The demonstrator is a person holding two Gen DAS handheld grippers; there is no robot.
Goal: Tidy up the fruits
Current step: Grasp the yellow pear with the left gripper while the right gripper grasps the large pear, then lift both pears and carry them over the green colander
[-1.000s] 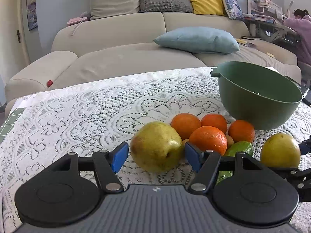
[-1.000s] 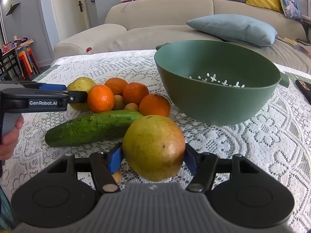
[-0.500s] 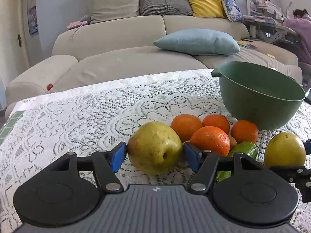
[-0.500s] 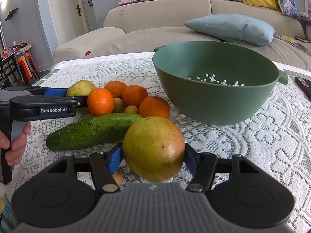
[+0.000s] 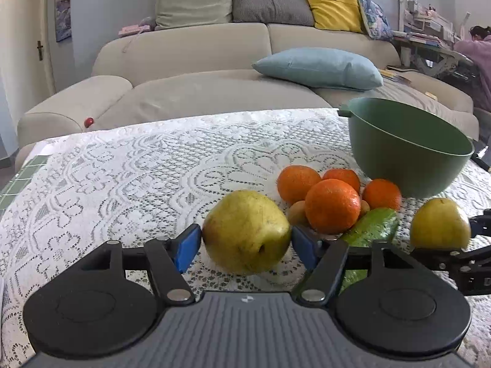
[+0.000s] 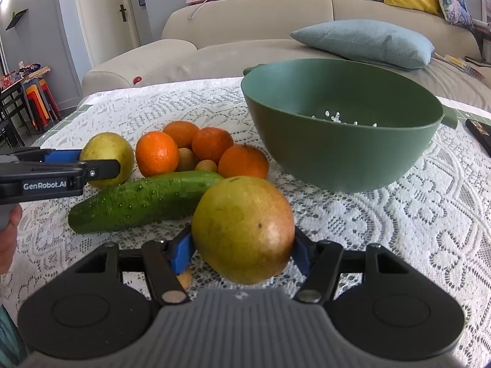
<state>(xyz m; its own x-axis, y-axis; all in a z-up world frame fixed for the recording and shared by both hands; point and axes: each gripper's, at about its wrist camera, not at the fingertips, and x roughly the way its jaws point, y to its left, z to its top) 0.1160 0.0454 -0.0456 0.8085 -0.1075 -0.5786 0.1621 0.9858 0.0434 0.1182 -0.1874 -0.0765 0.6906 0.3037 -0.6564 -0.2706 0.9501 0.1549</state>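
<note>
Left gripper (image 5: 247,240) jaws are opening around the yellow-green pear (image 5: 246,231) on the lace tablecloth (image 5: 122,184). Right gripper (image 6: 242,248) pinches a reddish pear (image 6: 244,230). Only the right view shows the green colander (image 6: 342,122) drain holes, at 1 o'clock, and the full cucumber (image 6: 144,199).

Bright soft daylight, sharp focus, faint shadows, fisheye-bent dark corners

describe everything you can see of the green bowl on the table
The green bowl is a deep, round colander in matte, plastic-looking green, with small drain holes in its bottom and a short handle tab on each side of the rim. It stands upright on the lace tablecloth, empty, just beyond the oranges. Neither gripper touches it.
</note>
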